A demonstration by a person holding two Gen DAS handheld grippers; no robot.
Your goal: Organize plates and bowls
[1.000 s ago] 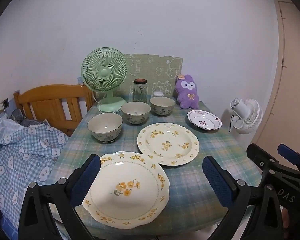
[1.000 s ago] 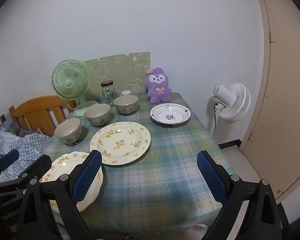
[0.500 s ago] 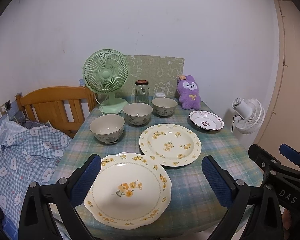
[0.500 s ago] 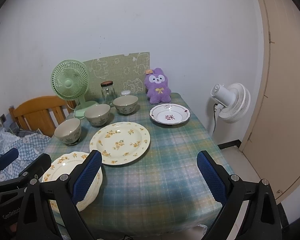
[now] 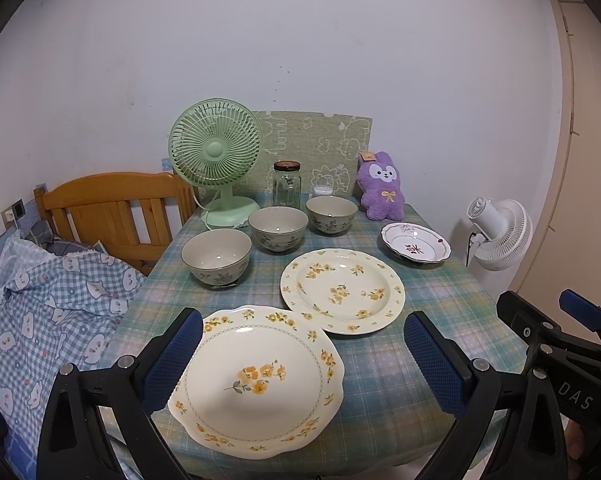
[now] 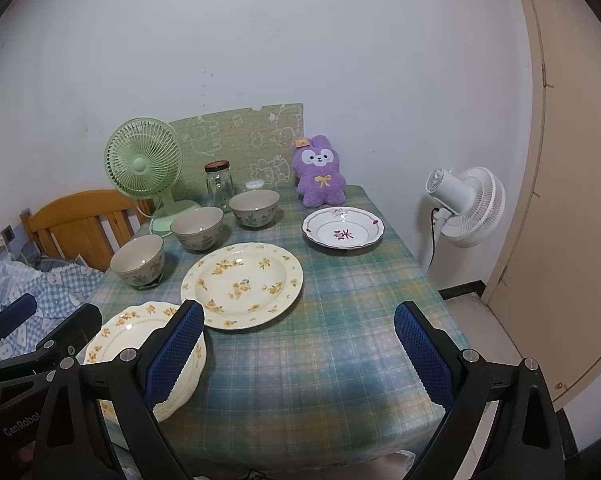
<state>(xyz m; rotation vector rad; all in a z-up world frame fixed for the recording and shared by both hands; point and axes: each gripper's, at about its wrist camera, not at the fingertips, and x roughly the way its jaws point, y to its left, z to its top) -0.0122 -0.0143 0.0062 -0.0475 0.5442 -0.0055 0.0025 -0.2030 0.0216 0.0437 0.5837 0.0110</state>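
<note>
On the black body of my right gripper (image 6: 296, 354), seen at the edge of the left wrist view, I can read the white letters "DAS"; on my left gripper (image 5: 298, 358), seen in the right wrist view, the white word "GenRobot" runs off at the frame edge. I find no other writing I can read; the small tag on the purple plush rabbit (image 5: 381, 184) is too small to tell.

Both my grippers hover above the near edge of the table (image 6: 340, 360), fingers spread wide and holding nothing. The scalloped plate with yellow flowers (image 5: 256, 380) lies at the near left corner, below and between my left fingers. Just beyond it, slightly to the right, sits the round plate with yellow flowers (image 5: 342, 290), close to it but apart. The small plate with the dark red flower (image 6: 343, 227) lies farther back on the right, well apart from the others. Three grey-green bowls stand upright in a slanting row on the left: the near bowl (image 5: 216, 256), the middle bowl (image 5: 278, 229) and the far bowl (image 5: 331, 215).

Behind the bowls stand a green desk fan (image 5: 216, 160), a glass jar (image 5: 287, 184) with a dark lid and a patterned green board (image 5: 316, 148) leaning on the wall. A white fan (image 6: 466, 206) stands off the table's right side, and a wooden headboard (image 5: 108, 208) with checked bedding (image 5: 48, 308) lies to the left.
</note>
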